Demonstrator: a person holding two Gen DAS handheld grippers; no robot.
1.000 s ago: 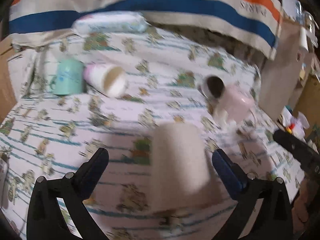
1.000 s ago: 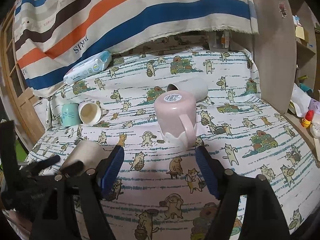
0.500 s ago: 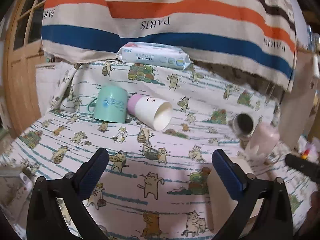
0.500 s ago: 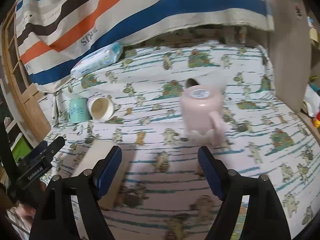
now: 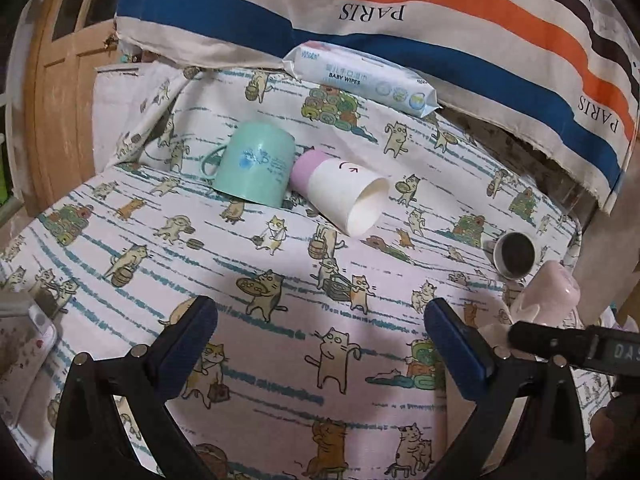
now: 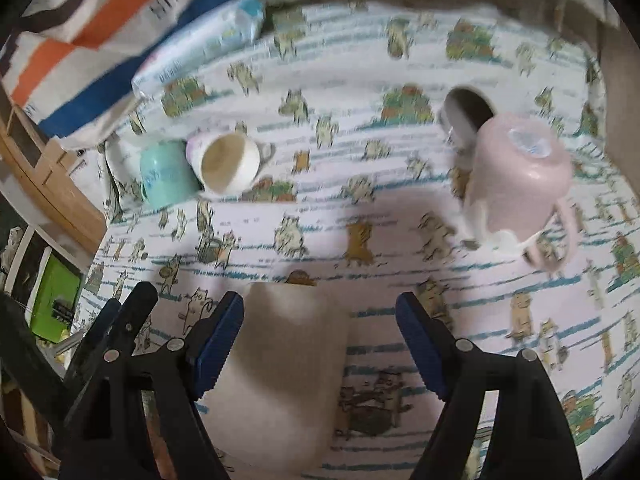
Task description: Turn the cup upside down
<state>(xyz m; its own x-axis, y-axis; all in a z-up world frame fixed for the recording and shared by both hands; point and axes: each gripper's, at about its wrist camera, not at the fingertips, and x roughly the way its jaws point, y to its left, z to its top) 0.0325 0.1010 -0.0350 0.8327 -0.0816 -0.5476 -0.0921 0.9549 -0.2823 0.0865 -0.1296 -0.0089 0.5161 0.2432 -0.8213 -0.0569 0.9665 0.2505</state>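
Several cups lie on a cat-print cloth (image 5: 280, 280). A mint cup (image 5: 254, 170) stands upside down at the back left; it also shows in the right wrist view (image 6: 164, 176). A white and lilac cup (image 5: 344, 196) lies on its side beside it, mouth open (image 6: 228, 162). A pink mug (image 6: 516, 176) stands upside down at the right, a grey cup (image 6: 466, 114) on its side behind it. A beige cup (image 6: 280, 364) stands upside down between the fingers of my open right gripper (image 6: 320, 344), untouched. My left gripper (image 5: 320, 348) is open and empty.
A pack of baby wipes (image 5: 360, 76) lies at the back against a striped cloth (image 5: 440, 20). A wooden door (image 5: 60, 60) stands at the left. The right gripper's body (image 5: 572, 346) shows at the left wrist view's right edge.
My left gripper has swung left away from the beige cup, which has left its view. My right gripper has moved left and over the beige cup, now between its fingers.
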